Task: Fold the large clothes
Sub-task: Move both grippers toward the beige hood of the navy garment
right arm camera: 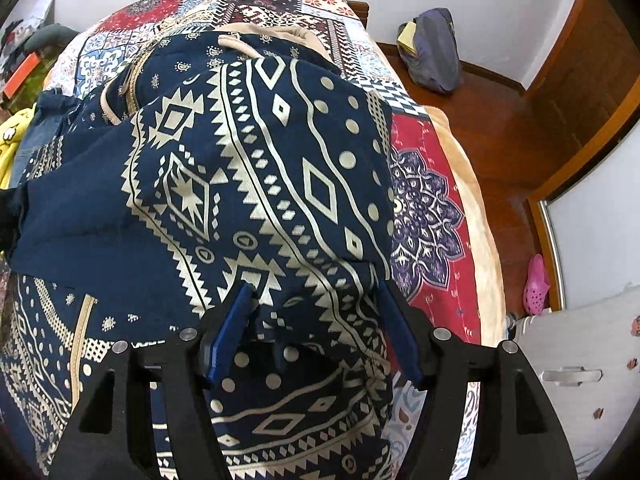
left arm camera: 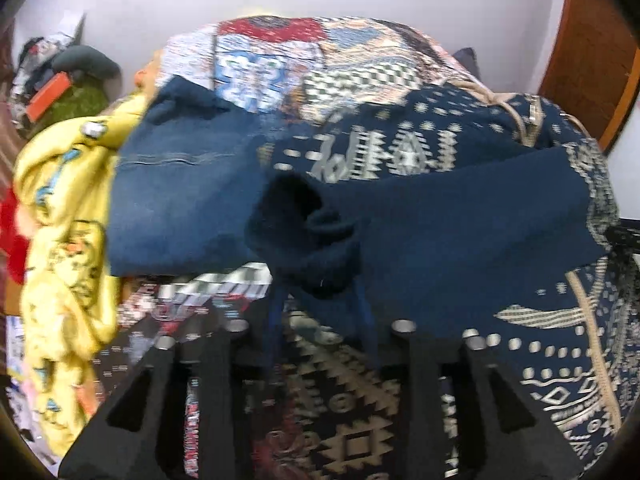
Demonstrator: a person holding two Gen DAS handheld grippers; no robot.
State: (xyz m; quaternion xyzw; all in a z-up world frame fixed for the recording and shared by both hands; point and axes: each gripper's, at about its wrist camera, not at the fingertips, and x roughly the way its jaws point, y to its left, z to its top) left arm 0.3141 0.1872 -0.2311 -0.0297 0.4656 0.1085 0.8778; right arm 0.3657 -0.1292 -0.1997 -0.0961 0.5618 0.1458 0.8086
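Left wrist view looks down over the left hand-held gripper (left arm camera: 320,312), whose blue fingers stand apart with a dark navy sleeve cuff (left arm camera: 316,236) lying just ahead of them and partly between the tips; the picture is blurred, and the pads do not seem to press on the cloth. Beyond the cuff, a navy patterned hoodie (left arm camera: 400,152) spreads across the bed (left arm camera: 280,52), which wears a patchwork cover of red, blue and cream squares. To the left of this gripper lie a faded blue denim piece (left arm camera: 180,184) and, further left, a crumpled yellow garment (left arm camera: 68,240). Right wrist view shows the right hand-held gripper (right arm camera: 316,320) pointing steeply down onto the same hoodie (right arm camera: 256,168), its white zigzags, diamonds and dots sharp in this picture. Its blue fingers (right arm camera: 236,320) are spread wide, the cloth bunched in a fold between them, though the pads do not visibly clamp it. Off to the right of this gripper, past the bed's edge, a pink clog (right arm camera: 536,284) lies on the wooden floor (right arm camera: 500,120), and a grey bag (right arm camera: 436,52) leans against the far wall.
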